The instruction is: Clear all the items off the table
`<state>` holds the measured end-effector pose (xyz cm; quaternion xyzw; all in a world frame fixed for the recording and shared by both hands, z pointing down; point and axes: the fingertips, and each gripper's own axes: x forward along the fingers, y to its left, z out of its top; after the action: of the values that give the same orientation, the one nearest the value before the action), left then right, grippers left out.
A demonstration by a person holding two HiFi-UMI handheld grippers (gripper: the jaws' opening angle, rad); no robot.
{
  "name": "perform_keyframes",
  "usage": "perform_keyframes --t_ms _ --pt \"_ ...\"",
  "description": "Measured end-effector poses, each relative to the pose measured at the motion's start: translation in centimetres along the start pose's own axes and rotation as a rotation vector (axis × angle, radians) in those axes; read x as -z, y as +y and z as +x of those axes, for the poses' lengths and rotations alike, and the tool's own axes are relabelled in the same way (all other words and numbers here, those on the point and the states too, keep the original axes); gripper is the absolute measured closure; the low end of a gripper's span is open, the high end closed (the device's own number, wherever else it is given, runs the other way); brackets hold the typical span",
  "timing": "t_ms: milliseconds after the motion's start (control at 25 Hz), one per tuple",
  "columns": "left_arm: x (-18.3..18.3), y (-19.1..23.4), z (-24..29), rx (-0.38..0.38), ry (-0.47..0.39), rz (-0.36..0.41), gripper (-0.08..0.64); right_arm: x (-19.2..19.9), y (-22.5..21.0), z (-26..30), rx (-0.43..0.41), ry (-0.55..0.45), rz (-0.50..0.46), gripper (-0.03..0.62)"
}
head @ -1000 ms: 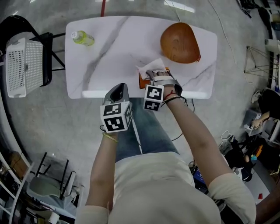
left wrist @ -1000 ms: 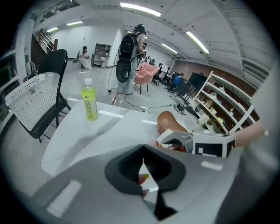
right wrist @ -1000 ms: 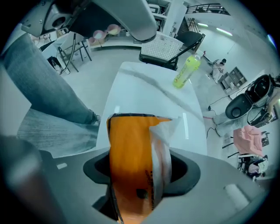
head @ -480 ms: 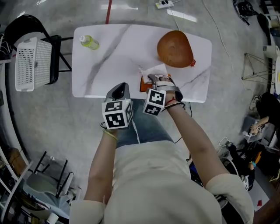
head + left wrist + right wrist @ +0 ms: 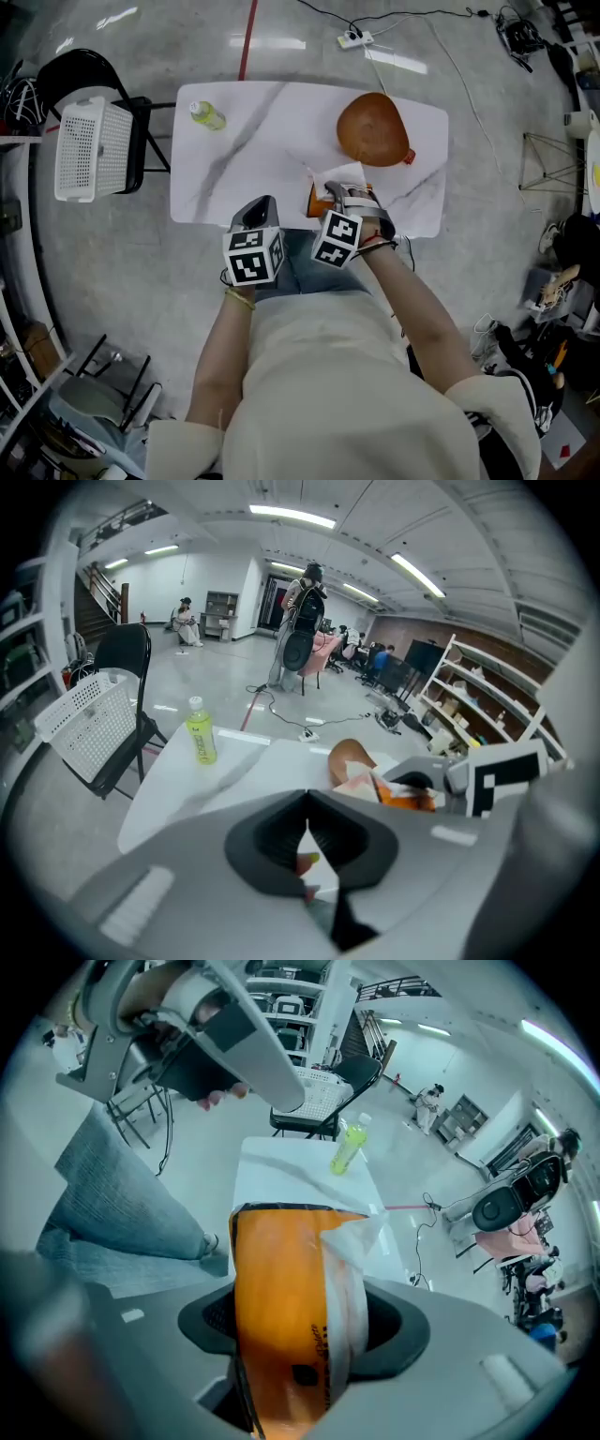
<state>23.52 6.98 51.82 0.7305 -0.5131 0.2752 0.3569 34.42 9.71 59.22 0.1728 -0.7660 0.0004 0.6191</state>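
Note:
My right gripper [image 5: 330, 201] is shut on an orange packet [image 5: 281, 1316] with a white tissue [image 5: 349, 1279] pressed against it, held above the near edge of the white marble table [image 5: 253, 159]. In the head view the orange packet [image 5: 316, 199] and the tissue [image 5: 339, 175] show just beyond the gripper. My left gripper [image 5: 255, 212] hangs at the table's near edge, shut and empty; in its own view the jaws [image 5: 307, 829] meet. A green bottle [image 5: 207, 115] lies at the table's far left, standing upright in the left gripper view [image 5: 200, 733]. A brown wooden bowl [image 5: 374, 129] rests upside down at the far right.
A white perforated basket [image 5: 90, 150] sits on a black chair [image 5: 66, 75] left of the table. A power strip [image 5: 353, 38] and cables lie on the floor beyond the table. Bags and clutter crowd the right side of the room.
Both grippers have risen, the right one lifting the orange packet and tissue off the table. The head view has shifted, so the table appears farther and smaller.

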Motion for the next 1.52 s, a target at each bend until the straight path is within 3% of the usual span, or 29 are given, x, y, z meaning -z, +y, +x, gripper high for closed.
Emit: perform_keyframes --t_ms 280,720,1160,1520 --pt "-1.1 0.4 -1.9 -0.011 -0.046 -0.074 0.551 -0.7 -1.4 -2.5 0.022 -0.017 0.011 0.298" --pt "-2.4 3.9 -5.0 -0.099 -0.132 -0.158 0.551 -3.6 -1.2 -3.5 0.005 -0.044 -0.11 0.296" --pt "-1.3 11.3 -8.8 -0.14 -0.179 -0.215 0.551 -11.9 0.0 -3.5 0.024 -0.067 -0.194 0.296" --pt "-1.7 19.1 -12.9 -0.117 -0.195 -0.195 0.551 -21.1 1.8 -3.3 0.04 -0.052 -0.2 0.295"
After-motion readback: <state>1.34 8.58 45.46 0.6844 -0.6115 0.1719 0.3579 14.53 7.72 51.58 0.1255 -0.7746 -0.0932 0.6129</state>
